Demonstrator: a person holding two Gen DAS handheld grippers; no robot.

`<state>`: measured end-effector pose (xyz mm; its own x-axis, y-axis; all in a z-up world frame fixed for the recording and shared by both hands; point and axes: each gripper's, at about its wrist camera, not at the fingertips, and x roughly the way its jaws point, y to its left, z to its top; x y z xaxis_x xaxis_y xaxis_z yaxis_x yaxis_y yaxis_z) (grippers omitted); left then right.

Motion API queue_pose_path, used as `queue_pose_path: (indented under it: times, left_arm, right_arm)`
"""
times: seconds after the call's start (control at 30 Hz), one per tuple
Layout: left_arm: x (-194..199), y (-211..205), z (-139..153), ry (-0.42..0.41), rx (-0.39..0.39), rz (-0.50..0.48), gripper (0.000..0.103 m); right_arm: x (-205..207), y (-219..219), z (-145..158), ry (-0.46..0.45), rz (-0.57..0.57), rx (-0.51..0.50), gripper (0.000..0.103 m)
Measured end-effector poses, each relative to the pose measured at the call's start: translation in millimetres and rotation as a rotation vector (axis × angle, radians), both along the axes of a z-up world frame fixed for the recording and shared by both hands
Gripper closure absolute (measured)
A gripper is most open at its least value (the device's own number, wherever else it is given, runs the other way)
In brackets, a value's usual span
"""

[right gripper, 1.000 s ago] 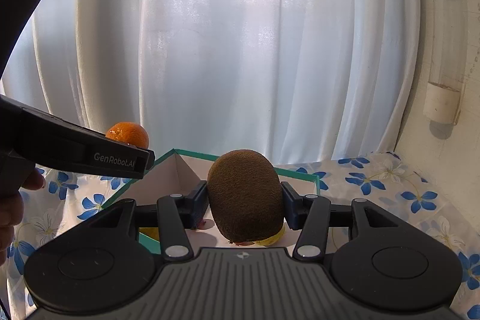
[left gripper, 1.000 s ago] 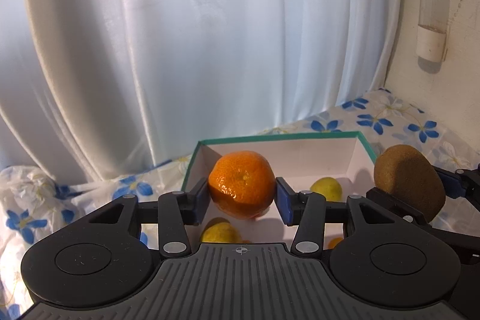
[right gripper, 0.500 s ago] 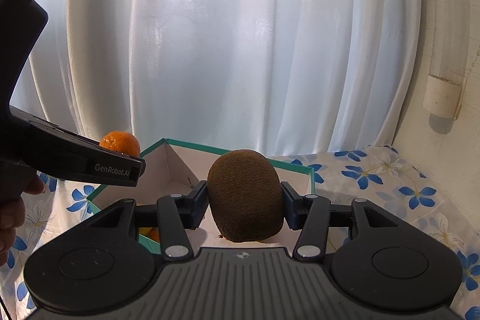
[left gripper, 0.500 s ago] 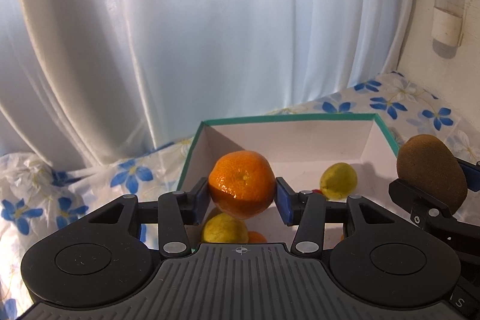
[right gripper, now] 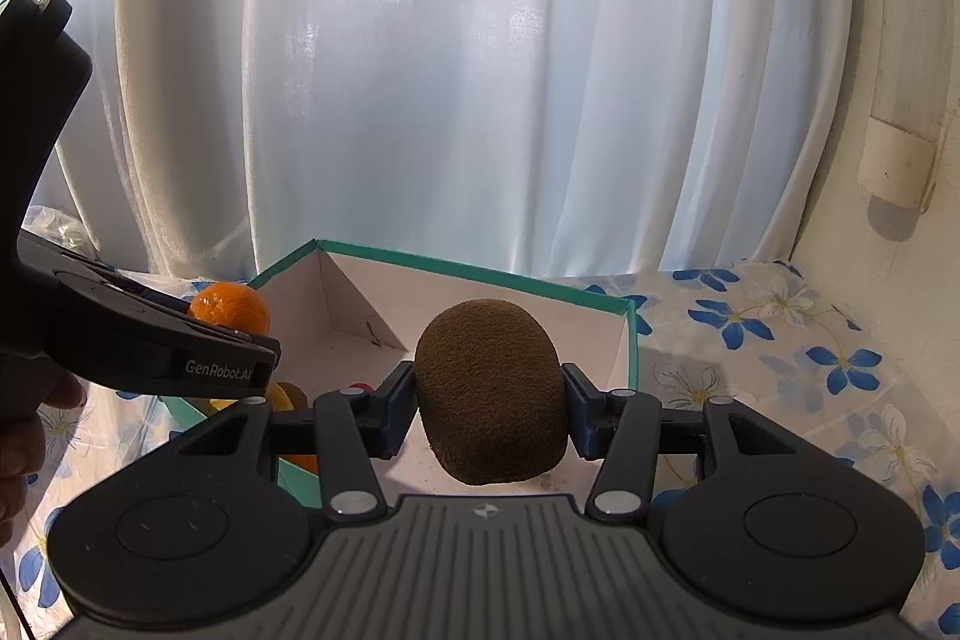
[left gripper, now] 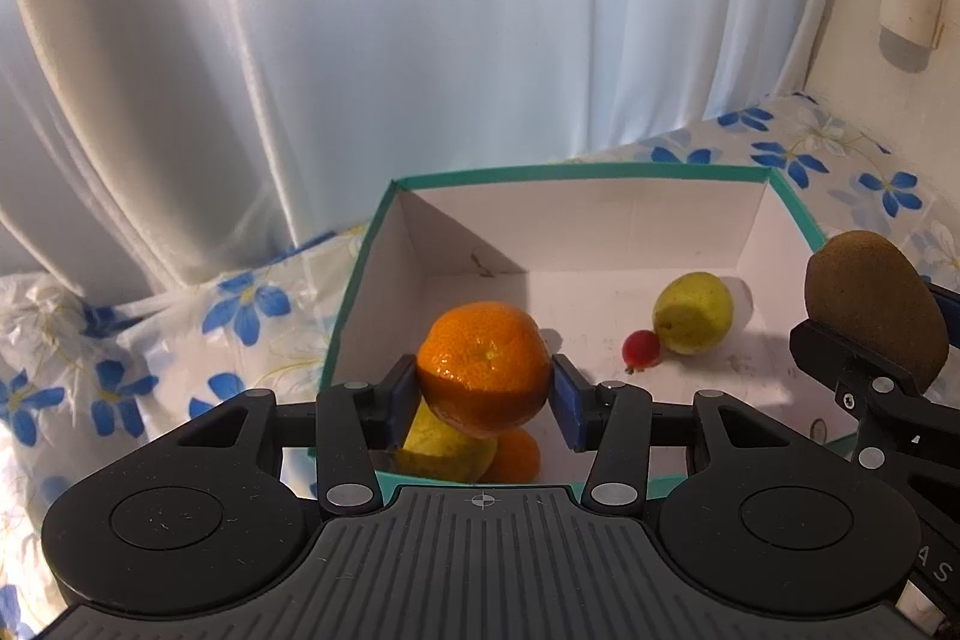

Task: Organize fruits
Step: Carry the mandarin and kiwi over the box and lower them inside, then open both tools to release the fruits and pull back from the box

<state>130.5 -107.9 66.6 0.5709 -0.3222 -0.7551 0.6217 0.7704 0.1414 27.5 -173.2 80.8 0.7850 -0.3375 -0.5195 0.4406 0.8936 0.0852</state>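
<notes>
**Holdings over the fruit box: two pieces in my grip**

Landmark: the white box (left gripper: pixel 600 232) with a teal rim, open at the top, standing on a cloth (left gripper: pixel 240 310) printed with blue flowers, in front of a pale curtain (left gripper: pixel 420 40).

- My left gripper (left gripper: pixel 485 388): pads pressed on either side of a mandarin (left gripper: pixel 483 367), held above the box's near-left corner.
- My right gripper (right gripper: pixel 491 400): clamped on a kiwi (right gripper: pixel 491 394), its blunt end up, held over the box's near-right part.
- On the box floor, toward the far right: a yellow-green fruit (left gripper: pixel 693 313), with a small red fruit (left gripper: pixel 642 349) touching its near-left side.
- On the box floor, near-left corner, under the mandarin: another yellow-green fruit (left gripper: pixel 444 445) beside an orange one (left gripper: pixel 513 457), both partly hidden.
- A hand (right gripper: pixel 24 436) at the left gripper's handle, seen from the right wrist.
</notes>
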Motion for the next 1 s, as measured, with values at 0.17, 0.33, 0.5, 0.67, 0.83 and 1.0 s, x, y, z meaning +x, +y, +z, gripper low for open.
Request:
queue_pose_path:
  times: [0.17,0.33,0.5,0.67,0.83,1.0]
  left_arm:
    - [5.3,-2.5,-10.8,0.022,0.019,0.002,0.052]
    - [12.1,-4.2,-19.1,0.038,0.034,0.006,0.052]
    - [17.0,-6.5,-25.2,0.05,0.043,0.007,0.052]
    - [23.2,-8.8,-33.4,0.068,0.062,0.015,0.052]
    - [25.7,-11.7,-41.5,0.085,0.079,0.012,0.052]
    - [26.0,-13.9,-43.0,0.081,0.083,0.006,0.052]
  right_arm:
    - [7.4,-4.0,-8.3,0.029,-0.005,0.01,0.053]
    - [12.9,-7.0,-15.4,0.048,-0.006,0.019,0.053]
    - [20.1,-10.4,-22.5,0.07,-0.003,0.028,0.053]
    - [26.2,-12.7,-29.8,0.087,0.003,0.039,0.053]
    - [32.7,-16.8,-40.1,0.118,0.003,0.055,0.053]
    - [36.9,-20.5,-48.9,0.139,0.006,0.063,0.053]
